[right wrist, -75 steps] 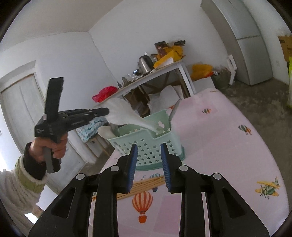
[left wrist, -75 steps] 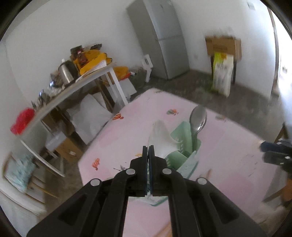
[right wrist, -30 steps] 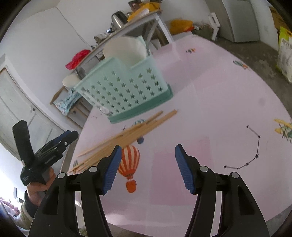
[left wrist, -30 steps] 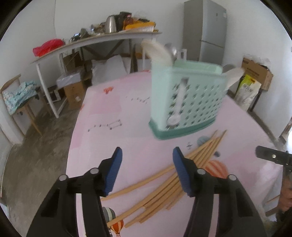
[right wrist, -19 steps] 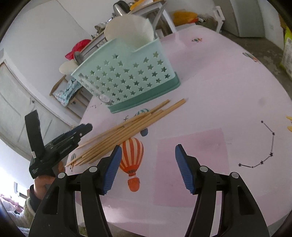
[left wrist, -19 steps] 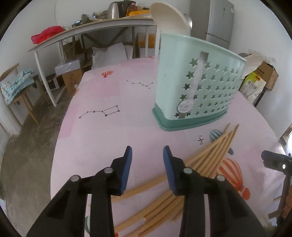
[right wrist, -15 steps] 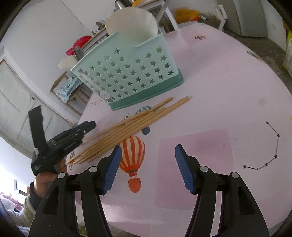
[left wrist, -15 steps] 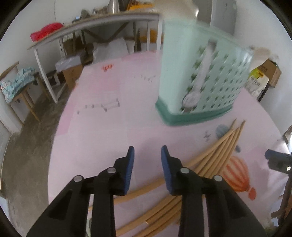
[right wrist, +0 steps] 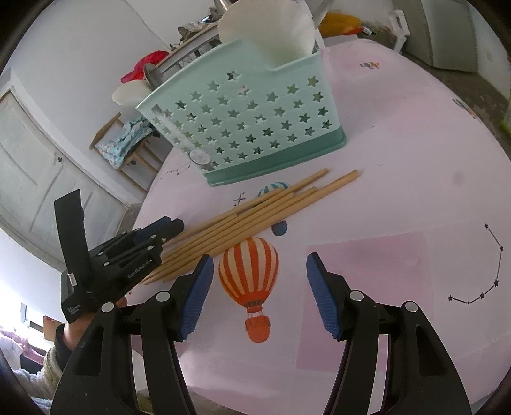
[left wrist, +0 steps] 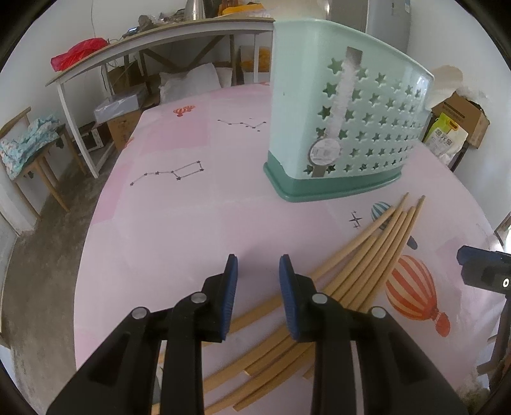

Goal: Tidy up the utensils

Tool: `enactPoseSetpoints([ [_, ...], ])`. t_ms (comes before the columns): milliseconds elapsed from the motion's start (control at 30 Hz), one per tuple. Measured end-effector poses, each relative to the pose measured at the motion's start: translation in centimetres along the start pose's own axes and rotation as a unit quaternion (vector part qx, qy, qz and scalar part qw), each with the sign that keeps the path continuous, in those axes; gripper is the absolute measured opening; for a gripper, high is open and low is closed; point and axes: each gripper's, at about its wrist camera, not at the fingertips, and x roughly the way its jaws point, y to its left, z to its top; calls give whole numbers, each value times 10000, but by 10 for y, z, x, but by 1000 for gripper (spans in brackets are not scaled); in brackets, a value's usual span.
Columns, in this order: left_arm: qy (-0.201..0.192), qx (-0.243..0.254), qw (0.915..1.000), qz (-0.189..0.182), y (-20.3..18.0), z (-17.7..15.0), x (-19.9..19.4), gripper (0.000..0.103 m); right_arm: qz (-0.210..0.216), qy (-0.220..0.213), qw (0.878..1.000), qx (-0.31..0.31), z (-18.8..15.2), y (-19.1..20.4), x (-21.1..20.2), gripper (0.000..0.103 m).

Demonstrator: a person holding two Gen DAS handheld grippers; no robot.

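Note:
A mint green star-holed utensil basket stands on the pink tablecloth; it also shows in the right wrist view with white spoons and a metal utensil sticking out. Several wooden chopsticks lie in a bundle in front of it, also in the right wrist view. My left gripper is partly open and empty, low over the near ends of the chopsticks; in the right wrist view it sits at their left end. My right gripper is wide open and empty above the balloon print.
A white table with clutter, a fridge, cardboard boxes and a wooden stool stand around the table. The table's edge curves close on the left. A white door is behind.
The left gripper let go of a white spoon in the basket, dropped to the table and narrowed its jaws by the chopsticks. The right gripper opened wide and moved closer over the cloth.

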Motion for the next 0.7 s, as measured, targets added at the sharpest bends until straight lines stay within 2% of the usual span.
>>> enactPoseSetpoints([
  [700, -129, -156, 9997, -121, -4, -8, -4, 26, -83, 1, 10000, 19, 2, 4, -1, 58],
])
